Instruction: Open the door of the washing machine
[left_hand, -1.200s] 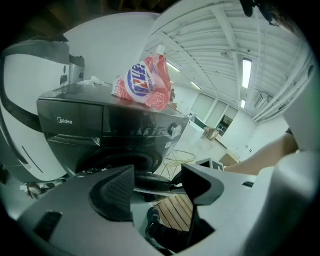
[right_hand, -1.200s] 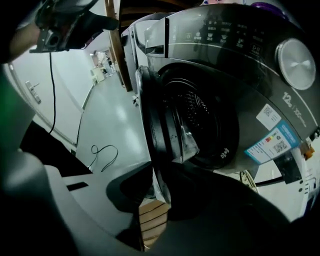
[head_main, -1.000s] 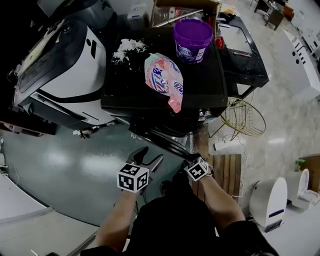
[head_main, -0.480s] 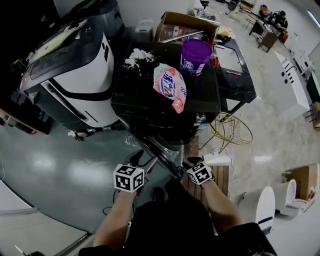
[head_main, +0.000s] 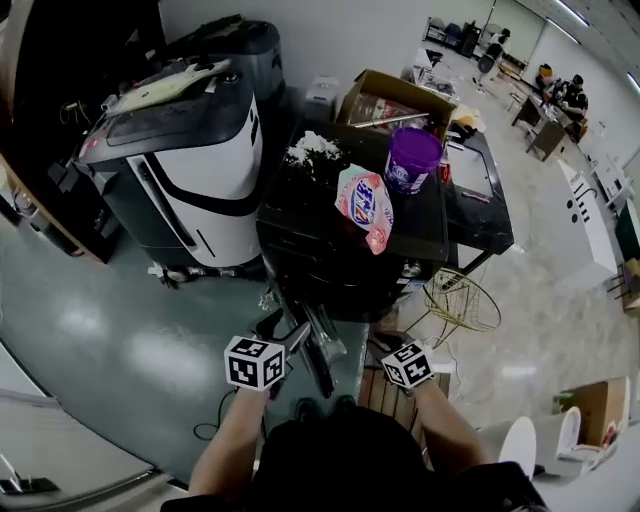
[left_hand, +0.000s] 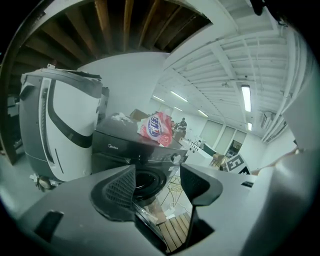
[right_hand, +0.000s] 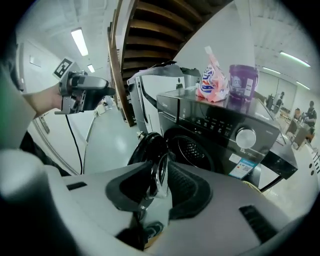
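Observation:
The black front-loading washing machine (head_main: 350, 250) stands mid-view, and its round door (head_main: 312, 345) is swung out towards me. In the head view my left gripper (head_main: 283, 325) hovers just left of the door's edge, and my right gripper (head_main: 385, 345) to its right. The left gripper (left_hand: 157, 182) is open, with the drum opening (left_hand: 147, 180) showing beyond the gap and nothing between the pads. The right gripper (right_hand: 161, 182) keeps a narrow gap. Through it I see the door (right_hand: 150, 150) edge-on, with the drum (right_hand: 192, 147) beside it. No pad presses on anything.
A pink detergent bag (head_main: 365, 210) and a purple tub (head_main: 413, 160) sit on the washer. A white-and-black machine (head_main: 190, 170) stands to the left, a cardboard box (head_main: 395, 95) behind. A wire basket (head_main: 462, 300) and wooden slats (head_main: 385, 392) lie right of the door.
The head view has pulled back and up, so the washer looks smaller and farther. Both grippers have drawn back from the open door, which stays swung out.

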